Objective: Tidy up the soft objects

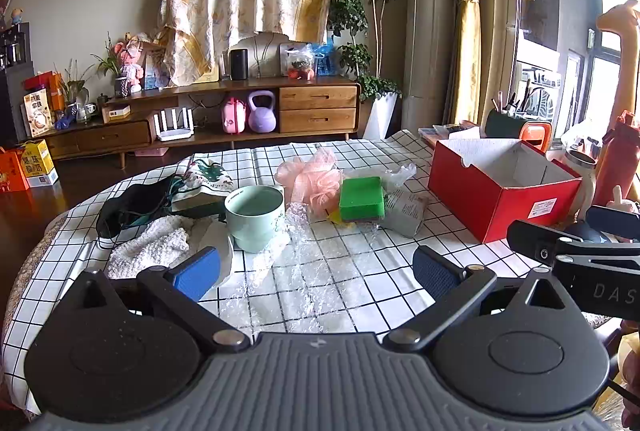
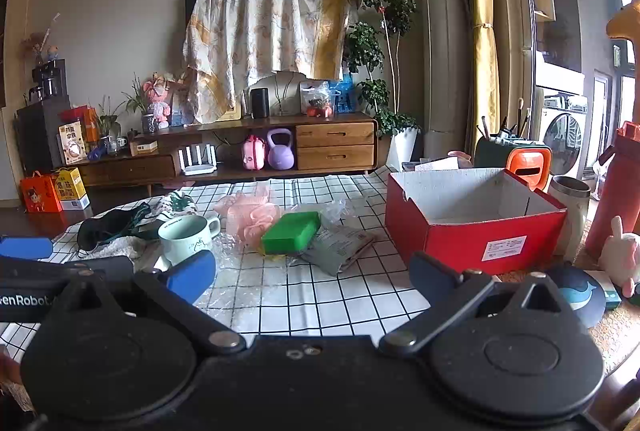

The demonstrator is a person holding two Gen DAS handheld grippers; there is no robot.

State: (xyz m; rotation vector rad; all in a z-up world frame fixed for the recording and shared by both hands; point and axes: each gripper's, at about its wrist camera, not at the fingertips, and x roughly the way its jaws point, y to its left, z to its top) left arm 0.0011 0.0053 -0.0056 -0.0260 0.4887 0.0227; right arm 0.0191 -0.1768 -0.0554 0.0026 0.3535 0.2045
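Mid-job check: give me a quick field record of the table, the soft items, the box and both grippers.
surface: round table with black-grid white cloth
box: red box, open top, nothing visible inside
soft items: green sponge, pink bath pouf, white towel, black cloth, grey packet, all outside the box
other: mint mug upright, bubble wrap beside it
left gripper: open, holding nothing
right gripper: open, holding nothing

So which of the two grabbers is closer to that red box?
The right one. The right gripper hangs open with the red box just ahead beside its right finger. The left gripper, also open, sits farther left, facing the mint mug, with the box off to its right.
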